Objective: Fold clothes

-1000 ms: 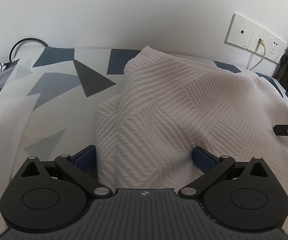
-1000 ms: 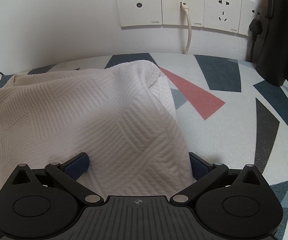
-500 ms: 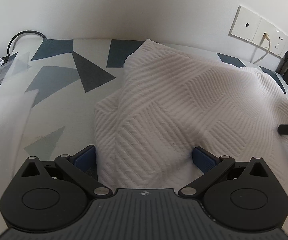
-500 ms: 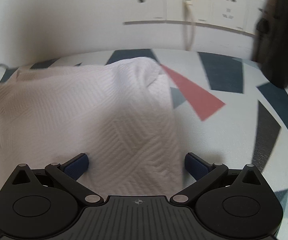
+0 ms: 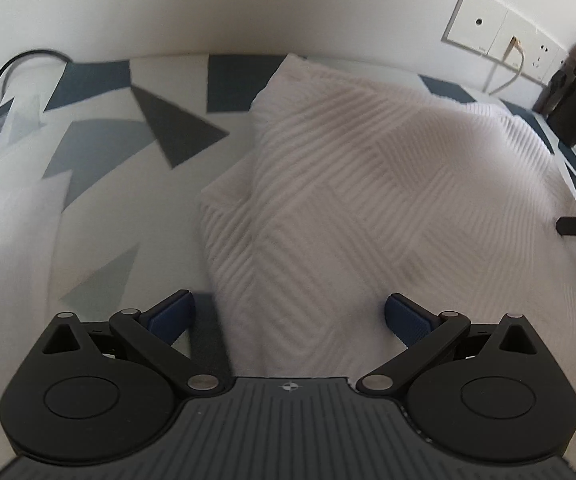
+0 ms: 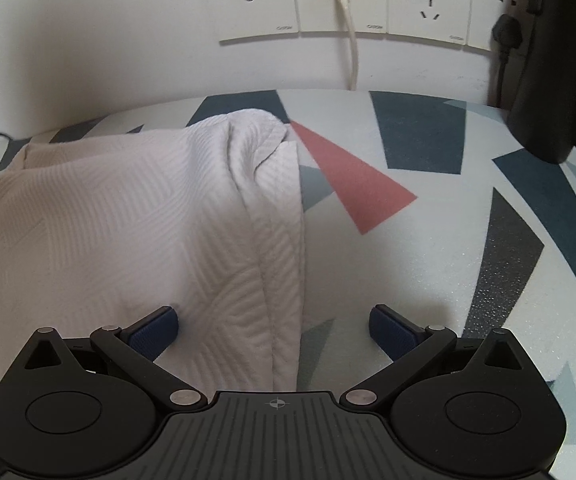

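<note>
The left gripper (image 5: 288,316) and right gripper (image 6: 273,330) both gape wide. A white cloth (image 5: 368,200) lies mid-frame on the patterned tabletop (image 6: 428,240), its edge between each pair of fingers.

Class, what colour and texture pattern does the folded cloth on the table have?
White cloth, with raised lines in angled herringbone-like blocks; clearest in the left wrist view.

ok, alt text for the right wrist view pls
The right gripper, jaws open, straddles the right edge of a white textured garment folded on a mat with coloured geometric shapes. Behind are wall sockets with a white cable plugged in.
</note>
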Demonstrator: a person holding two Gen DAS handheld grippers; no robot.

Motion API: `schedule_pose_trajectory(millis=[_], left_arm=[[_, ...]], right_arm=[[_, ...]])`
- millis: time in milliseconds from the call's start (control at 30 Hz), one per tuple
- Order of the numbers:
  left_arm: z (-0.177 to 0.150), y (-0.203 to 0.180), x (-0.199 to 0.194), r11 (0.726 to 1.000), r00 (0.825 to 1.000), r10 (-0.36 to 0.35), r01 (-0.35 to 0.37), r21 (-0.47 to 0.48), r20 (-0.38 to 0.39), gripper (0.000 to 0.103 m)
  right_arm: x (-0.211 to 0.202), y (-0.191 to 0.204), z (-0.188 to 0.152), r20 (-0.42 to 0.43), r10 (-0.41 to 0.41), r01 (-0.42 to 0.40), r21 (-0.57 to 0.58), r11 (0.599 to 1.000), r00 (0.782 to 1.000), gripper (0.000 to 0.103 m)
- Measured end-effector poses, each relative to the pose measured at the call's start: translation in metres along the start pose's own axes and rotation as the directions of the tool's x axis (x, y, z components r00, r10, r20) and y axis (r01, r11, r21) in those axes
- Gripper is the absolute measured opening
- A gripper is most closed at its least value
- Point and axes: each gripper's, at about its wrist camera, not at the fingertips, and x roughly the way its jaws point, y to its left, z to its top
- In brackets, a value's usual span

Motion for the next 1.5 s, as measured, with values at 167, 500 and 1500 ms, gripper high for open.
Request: schedule_pose_trajectory(millis=[167,500,1500], left_arm=[[0.003,-0.011,0.004,0.998,0.998,0.055,-0.056,-0.010,-0.026,0.103],[0.006,-0.049,0.004,1.000,0.999,-0.019,0.019,-0.010,-0.028,0.089],[-0.112,-0.007,-0.146,0.934,0.951,-0.133,0.215,-0.286,0.278,0.026]], right_arm=[[-0.001,0.008,-0.006,0.001,-0.003,0.003,-0.059,0.998,1.000,0.102],[0.004,0.046,-0.006,-0.003,0.129,-0.127,-0.198,0.972,0.992,0.095],[-0.081,0.197,-0.060,-0.096,0.560,-0.554,-0.354,0.753,0.823,0.020]])
